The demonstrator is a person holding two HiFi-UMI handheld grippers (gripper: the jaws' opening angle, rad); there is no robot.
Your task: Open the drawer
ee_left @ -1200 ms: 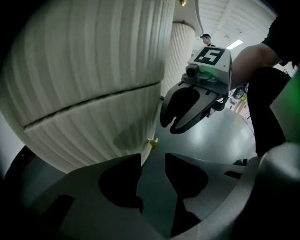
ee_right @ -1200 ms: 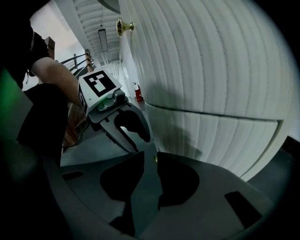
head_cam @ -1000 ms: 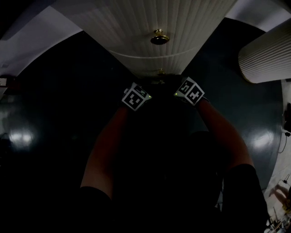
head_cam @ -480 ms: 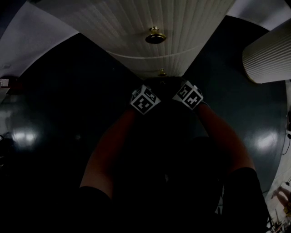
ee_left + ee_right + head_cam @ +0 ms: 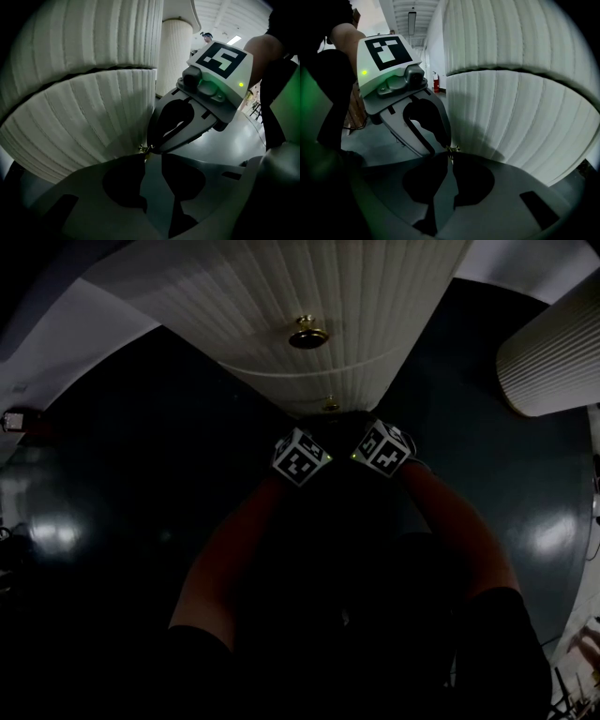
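Because the drawer [image 5: 84, 126] offers only one small brass knob [image 5: 452, 150] to pull by, both tools crowd onto that single point. The right tool [image 5: 451, 159] reaches it from the knob's right. Its jaws have just been closing and now stand nearly together, with the knob pinched at their tips. The left tool [image 5: 151, 159] comes in from the knob's left. Its jaws have also just been closing, yet a narrow gap shows between the tips, and the knob sits at the far end of that gap, not plainly pressed. The drawer is the lower ribbed white front that carries the knob, and it looks shut, its top edge lying along the dark seam above the knob. A second brass knob [image 5: 308, 334] sits higher, beyond that seam. By my judgement the grasp is being secured and the pull has not begun.
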